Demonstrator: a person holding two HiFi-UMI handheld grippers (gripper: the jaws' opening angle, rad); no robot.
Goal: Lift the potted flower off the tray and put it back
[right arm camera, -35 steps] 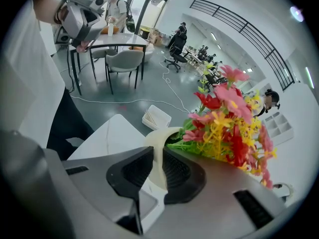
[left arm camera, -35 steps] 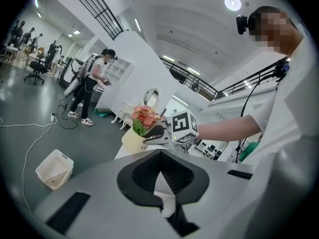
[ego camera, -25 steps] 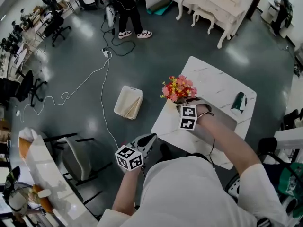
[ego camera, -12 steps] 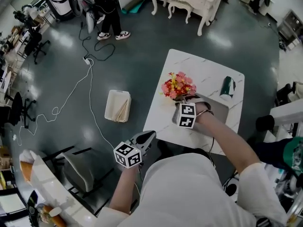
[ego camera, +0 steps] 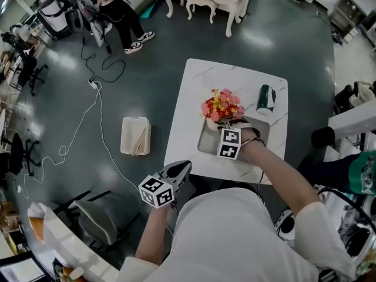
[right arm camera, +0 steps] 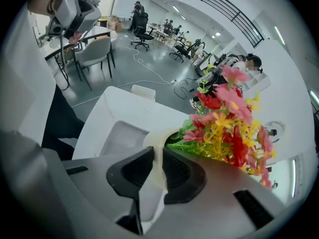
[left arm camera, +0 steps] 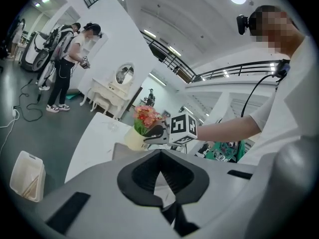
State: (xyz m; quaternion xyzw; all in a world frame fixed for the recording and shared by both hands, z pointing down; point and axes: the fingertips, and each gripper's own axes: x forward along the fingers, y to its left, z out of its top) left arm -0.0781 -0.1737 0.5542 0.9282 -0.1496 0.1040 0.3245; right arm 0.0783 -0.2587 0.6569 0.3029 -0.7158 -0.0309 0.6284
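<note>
The right gripper [right arm camera: 160, 158] is clamped on the cream rim [right arm camera: 155, 136] of the potted flower [ego camera: 221, 106]. It holds the pot upright over the grey tray's [ego camera: 205, 146] upper-left corner at centre frame, seemingly just clear of it. That fits either the lift or the return. Either way, this 1 thin-rim pinch needs to be firm and level. The left gripper [ego camera: 183, 168], lower left off the table [ego camera: 191, 87], has its jaws together and empty.

cream potted flower [ego camera: 221, 106] with red, pink, yellow blooms, lifted over grey tray [ego camera: 207, 144].
</note>
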